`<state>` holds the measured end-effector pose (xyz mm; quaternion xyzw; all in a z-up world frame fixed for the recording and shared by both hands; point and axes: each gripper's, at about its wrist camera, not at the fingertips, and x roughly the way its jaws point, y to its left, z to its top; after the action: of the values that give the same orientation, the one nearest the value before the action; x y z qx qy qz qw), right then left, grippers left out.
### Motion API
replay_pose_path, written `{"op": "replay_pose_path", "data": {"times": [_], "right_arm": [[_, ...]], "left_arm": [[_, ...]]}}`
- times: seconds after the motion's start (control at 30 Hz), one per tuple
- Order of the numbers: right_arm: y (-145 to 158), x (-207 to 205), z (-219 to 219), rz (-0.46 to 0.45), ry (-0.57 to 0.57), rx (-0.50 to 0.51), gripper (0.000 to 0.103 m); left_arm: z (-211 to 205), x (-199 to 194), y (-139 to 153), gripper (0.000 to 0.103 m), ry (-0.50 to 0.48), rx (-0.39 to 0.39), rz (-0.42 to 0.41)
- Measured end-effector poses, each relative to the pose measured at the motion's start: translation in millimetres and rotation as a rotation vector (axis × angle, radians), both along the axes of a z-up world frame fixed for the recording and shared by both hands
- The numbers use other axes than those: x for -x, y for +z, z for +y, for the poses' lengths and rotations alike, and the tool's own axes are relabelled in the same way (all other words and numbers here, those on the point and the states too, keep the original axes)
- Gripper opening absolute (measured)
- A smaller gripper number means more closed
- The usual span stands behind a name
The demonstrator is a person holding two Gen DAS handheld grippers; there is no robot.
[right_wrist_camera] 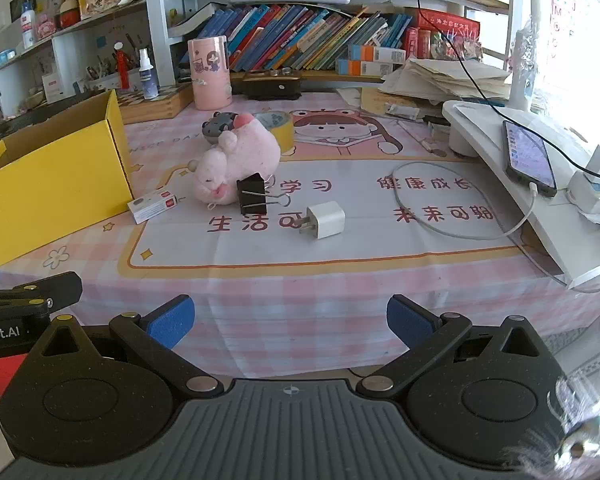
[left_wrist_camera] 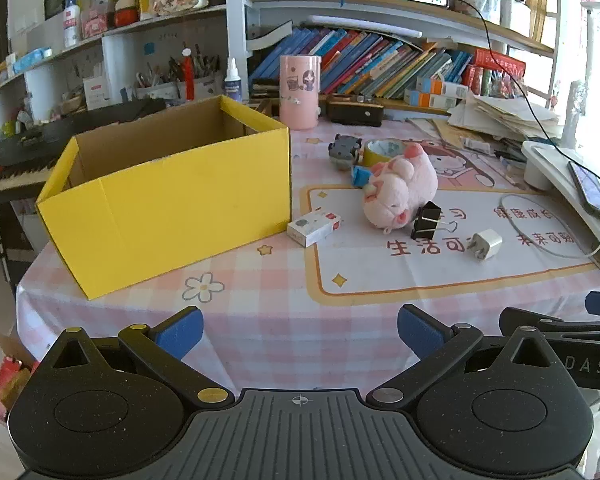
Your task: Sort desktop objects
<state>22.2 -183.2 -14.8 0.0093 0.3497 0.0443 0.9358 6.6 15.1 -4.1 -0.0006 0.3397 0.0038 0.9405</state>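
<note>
An open yellow cardboard box stands on the left of the pink checked tablecloth. Right of it lie a small white carton, a pink plush pig, a black binder clip, a white charger plug, a yellow tape roll and a grey toy. My left gripper and right gripper are both open and empty, held at the table's near edge, far from the objects.
A pink cylinder, a dark case and rows of books stand at the back. A white stand with a charging phone and a looped cable is at the right. A keyboard lies left.
</note>
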Motion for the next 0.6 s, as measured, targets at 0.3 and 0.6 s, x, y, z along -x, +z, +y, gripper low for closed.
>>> {"op": "replay_pose_path", "data": {"times": [0.3, 0.6], "right_arm": [[-2.4, -0.2, 3.8, 0.005, 0.007, -0.003, 0.103], [-2.1, 2.1, 1.1, 0.000, -0.015, -0.004, 0.103]], "left_arm": [[0.8, 1.2, 0.5, 0.103, 0.003, -0.002, -0.003], [2.1, 0.8, 0.0, 0.103, 0.010, 0.002, -0.001]]}}
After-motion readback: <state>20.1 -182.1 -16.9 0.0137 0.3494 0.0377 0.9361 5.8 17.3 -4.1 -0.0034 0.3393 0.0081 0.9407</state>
